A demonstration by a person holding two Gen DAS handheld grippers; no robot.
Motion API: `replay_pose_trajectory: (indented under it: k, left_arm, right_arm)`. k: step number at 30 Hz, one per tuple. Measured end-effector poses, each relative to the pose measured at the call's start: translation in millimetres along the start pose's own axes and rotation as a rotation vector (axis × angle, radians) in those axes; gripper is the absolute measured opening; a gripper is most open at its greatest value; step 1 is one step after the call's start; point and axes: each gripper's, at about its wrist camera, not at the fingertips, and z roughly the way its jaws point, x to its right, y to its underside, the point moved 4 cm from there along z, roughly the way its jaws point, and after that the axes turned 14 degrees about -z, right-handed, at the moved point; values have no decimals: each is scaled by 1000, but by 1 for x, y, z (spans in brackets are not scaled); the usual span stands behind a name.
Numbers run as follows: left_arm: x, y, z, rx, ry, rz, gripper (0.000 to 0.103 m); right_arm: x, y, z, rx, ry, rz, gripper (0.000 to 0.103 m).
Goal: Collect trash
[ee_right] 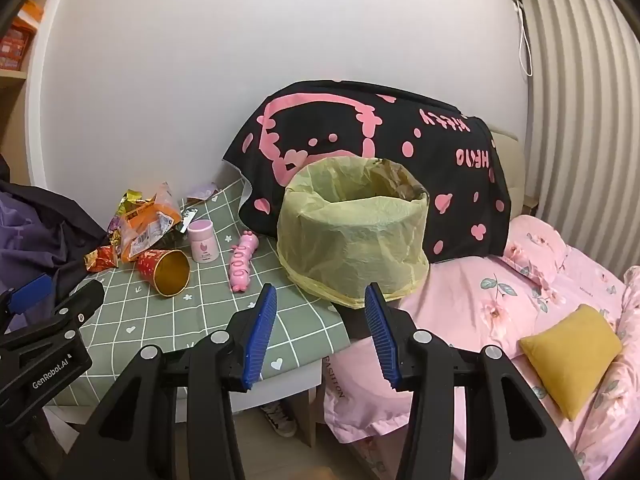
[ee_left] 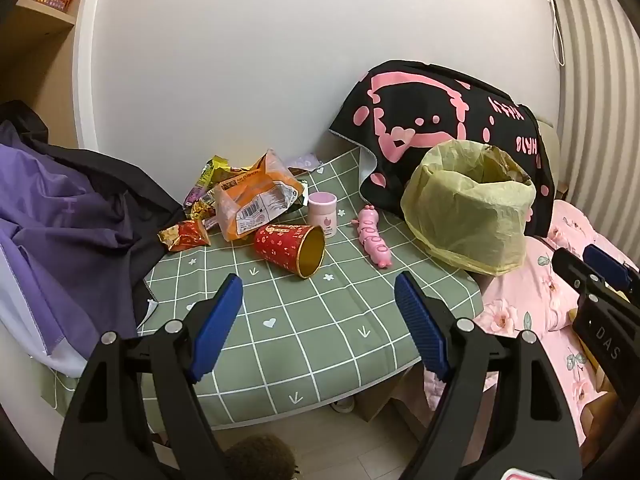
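Observation:
A red paper cup with a gold inside lies on its side on the green checked table. Behind it lie an orange snack bag, a small red wrapper and yellow wrappers. A bin lined with a yellow bag stands at the table's right edge. My left gripper is open and empty, above the table's front, short of the cup. My right gripper is open and empty in front of the bin. The cup and the snack bag also show in the right wrist view.
A pink jar and a pink toy stand between the trash and the bin. Purple and black clothes cover the table's left. A black-and-pink cloth hangs behind the bin. A pink bed with a yellow cushion lies right.

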Motion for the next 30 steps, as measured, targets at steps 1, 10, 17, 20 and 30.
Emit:
replay_pose_trajectory:
  k: [1,10,17,20,30]
  left_arm:
    - [0,0,0,1,0,0,74]
    - [0,0,-1,5,-7,12,74]
    - [8,-2,-7,0,-8,11,74]
    - [10,-2,-7,7,-8,9,74]
    - [3,-3,-2,-1,-4,0,74]
  right_arm:
    - [0,0,0,1,-2,2,43]
    - [-3,2,1,3,-4,-3,43]
    - [1,3,0,2,-5,8,43]
    - [0,1,0,4,-2,7,43]
    - [0,1,-1,3,-4,4,43]
